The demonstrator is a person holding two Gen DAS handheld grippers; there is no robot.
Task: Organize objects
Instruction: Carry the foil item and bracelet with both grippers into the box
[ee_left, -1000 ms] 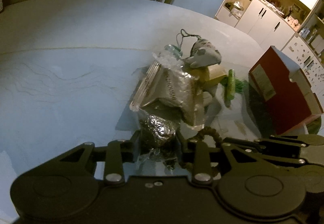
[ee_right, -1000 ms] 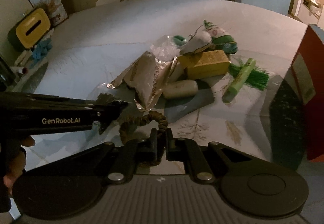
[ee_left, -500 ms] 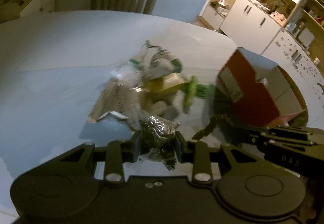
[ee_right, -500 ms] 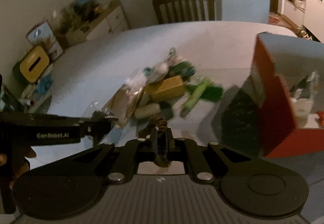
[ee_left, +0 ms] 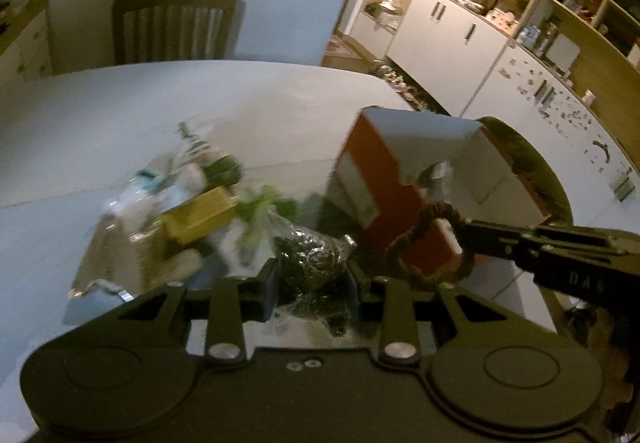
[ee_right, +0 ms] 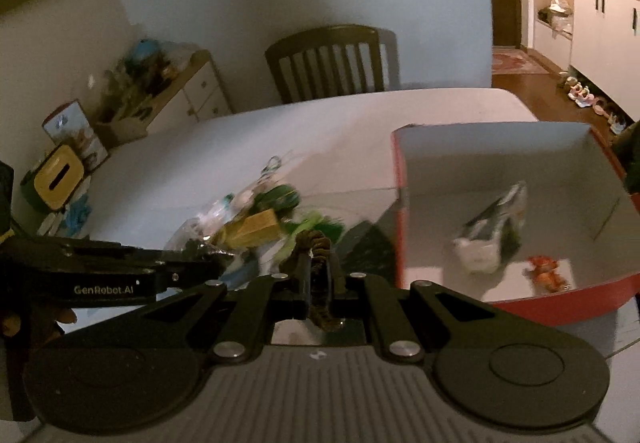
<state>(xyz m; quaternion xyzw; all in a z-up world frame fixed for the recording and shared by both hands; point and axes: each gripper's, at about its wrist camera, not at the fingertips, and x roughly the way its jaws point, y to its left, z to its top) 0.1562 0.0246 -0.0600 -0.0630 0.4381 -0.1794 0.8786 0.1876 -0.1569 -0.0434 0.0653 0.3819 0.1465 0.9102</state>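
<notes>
My left gripper [ee_left: 312,277] is shut on a clear bag of dark foil-wrapped pieces [ee_left: 310,259], held above the table. My right gripper [ee_right: 318,285] is shut on a brown scrunchie [ee_right: 316,247], whose loop [ee_left: 424,243] also shows in the left wrist view. An open red box [ee_right: 404,203] stands at the right, with a white-and-green packet [ee_right: 490,235] and a small orange item [ee_right: 546,273] inside. A blurred pile lies on the table: a yellow box [ee_left: 200,213], a green brush [ee_right: 316,223] and plastic packets [ee_left: 124,243].
The white round table [ee_right: 280,131] carries everything. A wooden chair [ee_right: 334,61] stands at its far side. A sideboard with clutter [ee_right: 160,83] and a yellow tissue box [ee_right: 56,175] sit to the left. White cabinets [ee_left: 460,27] line the right.
Both grippers rose and swung right toward the red box, each carrying its item. The pile slid left in view, and the box's inside has come into sight.
</notes>
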